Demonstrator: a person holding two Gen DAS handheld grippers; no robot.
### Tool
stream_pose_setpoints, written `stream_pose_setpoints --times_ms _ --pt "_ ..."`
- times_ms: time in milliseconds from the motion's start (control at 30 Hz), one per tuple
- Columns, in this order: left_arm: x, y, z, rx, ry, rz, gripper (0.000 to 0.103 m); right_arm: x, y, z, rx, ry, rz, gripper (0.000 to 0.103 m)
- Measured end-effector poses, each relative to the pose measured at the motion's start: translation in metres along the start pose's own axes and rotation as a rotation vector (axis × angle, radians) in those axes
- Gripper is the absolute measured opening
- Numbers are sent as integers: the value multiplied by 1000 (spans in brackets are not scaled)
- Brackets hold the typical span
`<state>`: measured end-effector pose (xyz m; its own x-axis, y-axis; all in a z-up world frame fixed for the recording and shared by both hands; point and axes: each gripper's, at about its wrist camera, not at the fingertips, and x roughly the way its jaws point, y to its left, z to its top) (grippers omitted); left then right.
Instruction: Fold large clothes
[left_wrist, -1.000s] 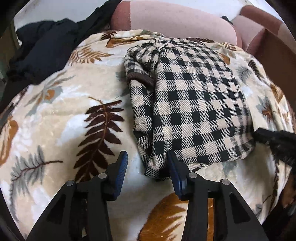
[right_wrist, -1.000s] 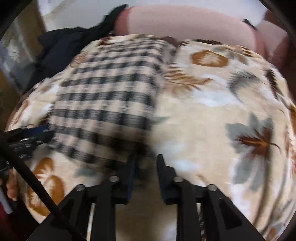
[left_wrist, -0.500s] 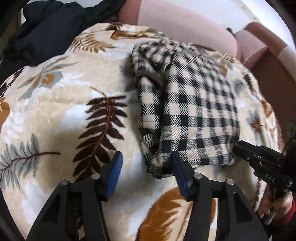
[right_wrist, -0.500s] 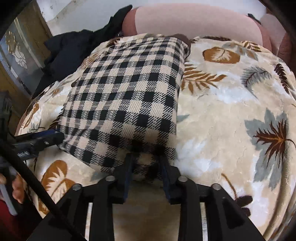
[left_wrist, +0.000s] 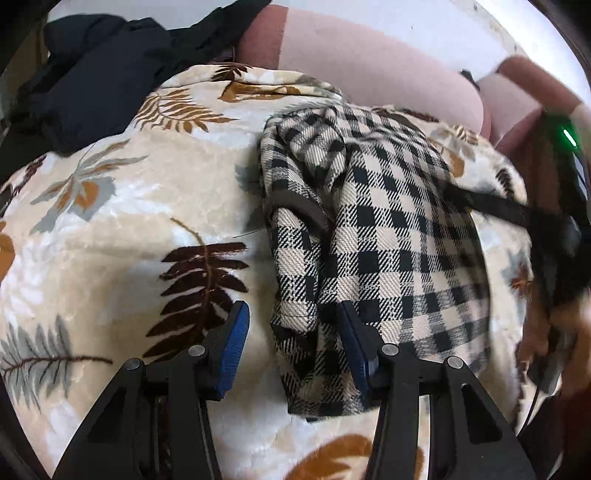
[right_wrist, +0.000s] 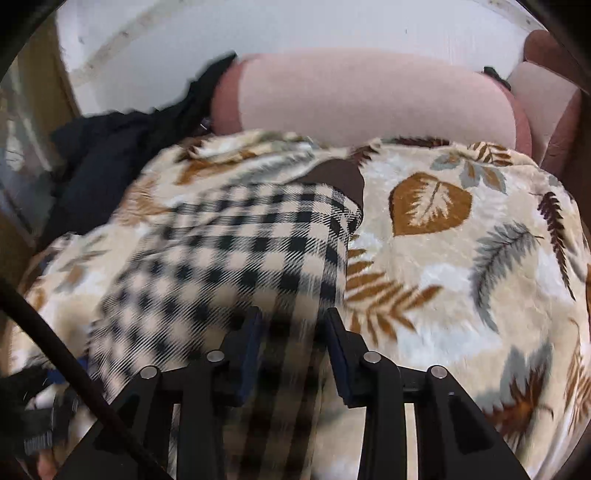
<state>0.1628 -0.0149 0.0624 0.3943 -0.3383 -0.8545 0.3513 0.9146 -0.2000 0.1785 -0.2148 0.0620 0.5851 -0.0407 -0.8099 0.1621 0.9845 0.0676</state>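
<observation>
Since the earlier frames, right claw (right_wrist: 291, 354) has swung across the checked garment (left_wrist: 373, 236); its own view is now smeared with motion, and the left wrist view shows it only as a dark blur over the garment's far right side. Left claw (left_wrist: 293, 343) has crept slightly nearer the garment's near-left corner.

Claw states: left claw spread, with the garment's near-left corner bunched between its blue pads; one pad lies against the cloth, the other stands apart on bare blanket, so no pinch. Right claw part spread, its jaws having just been opening over the last second; checked cloth runs between the fingers, but blur hides whether the pads press it. Cannot tell.

Progress, as judged: garment already reduced to a narrow, thick oblong lying on the leaf-print blanket (left_wrist: 110, 229), so lengthwise folds look done. Left edge is untidy: layers bulge and a brown-trimmed cuff or collar pokes out. Probably remaining: a crosswise fold, or squaring off.

Materials: garment is a woven twill, beige and black check, stiffish, holding soft rolled edges rather than creases. Blanket beneath it is plush, slightly glossy, cream with brown, rust and grey leaves. Beyond the garment, a smooth pink bolster (right_wrist: 369, 96); to the garment's far left, a limp heap of dark clothing (left_wrist: 96, 74).
</observation>
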Motion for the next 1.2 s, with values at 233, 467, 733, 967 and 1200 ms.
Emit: stream_pose_setpoints --times_ms 233,467,733,967,1200 --pt "7 -1 3 -6 16 10 49 61 1 41 13 92 -84 64" --pt "-6 7 9 -23 -29 5 48 9 -9 25 31 -31 -24 67" --pt "-13 -25 41 41 -112 37 48 -42 4 -38 -74 -77 70 67" --pt "46 -37 91 100 -71 133 51 -10 18 -35 -112 -54 63 61" --pt "77 8 116 -7 -57 131 65 8 -5 -30 -26 -58 102 71"
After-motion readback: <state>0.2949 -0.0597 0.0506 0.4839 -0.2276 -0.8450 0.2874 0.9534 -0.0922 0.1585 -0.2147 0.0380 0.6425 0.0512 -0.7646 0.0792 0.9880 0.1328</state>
